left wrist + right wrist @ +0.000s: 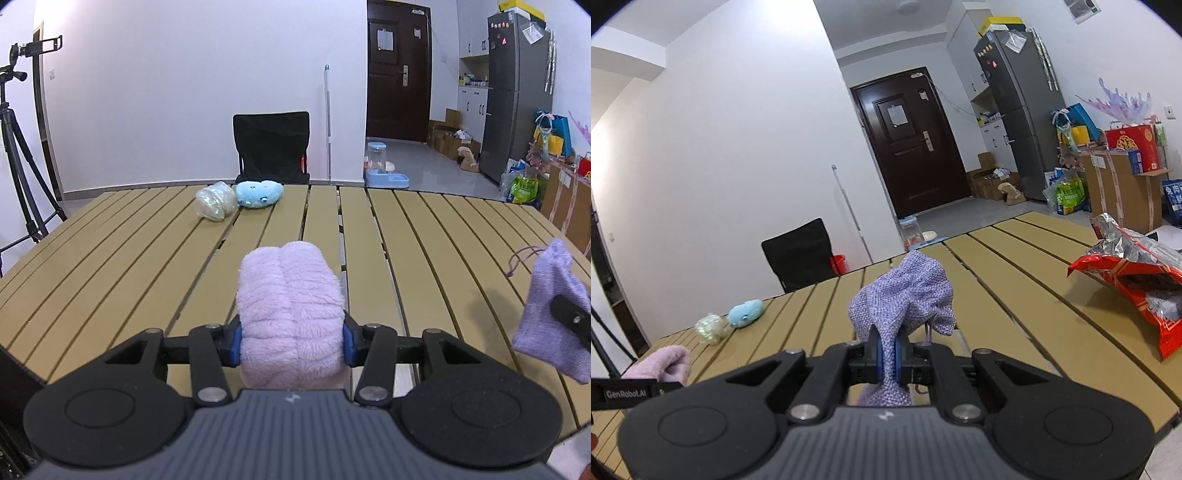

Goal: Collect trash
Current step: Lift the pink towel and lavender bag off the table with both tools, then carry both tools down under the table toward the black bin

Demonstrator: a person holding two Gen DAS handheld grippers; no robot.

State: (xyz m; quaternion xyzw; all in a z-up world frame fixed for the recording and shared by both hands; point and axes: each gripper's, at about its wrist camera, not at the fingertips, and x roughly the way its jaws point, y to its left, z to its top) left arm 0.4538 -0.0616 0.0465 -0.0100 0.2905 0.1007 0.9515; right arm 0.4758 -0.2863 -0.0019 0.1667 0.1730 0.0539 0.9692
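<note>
My left gripper (291, 341) is shut on a fluffy pink cloth (290, 295), held above the slatted tan table (110, 251); the cloth also shows in the right wrist view (670, 363). My right gripper (888, 352) is shut on a purple knit drawstring pouch (908, 291), held above the table's middle; the pouch also shows at the right edge of the left wrist view (546, 295). An open red and silver snack bag (1137, 273) lies on the table at the right. A crumpled clear plastic wrapper (216, 201) lies at the far edge.
A light blue plush toy (258, 194) lies beside the wrapper at the far edge. A black chair (271, 147) stands behind the table. A tripod (18, 147) stands at the left. Boxes and bags (1115, 184) are stacked at the right.
</note>
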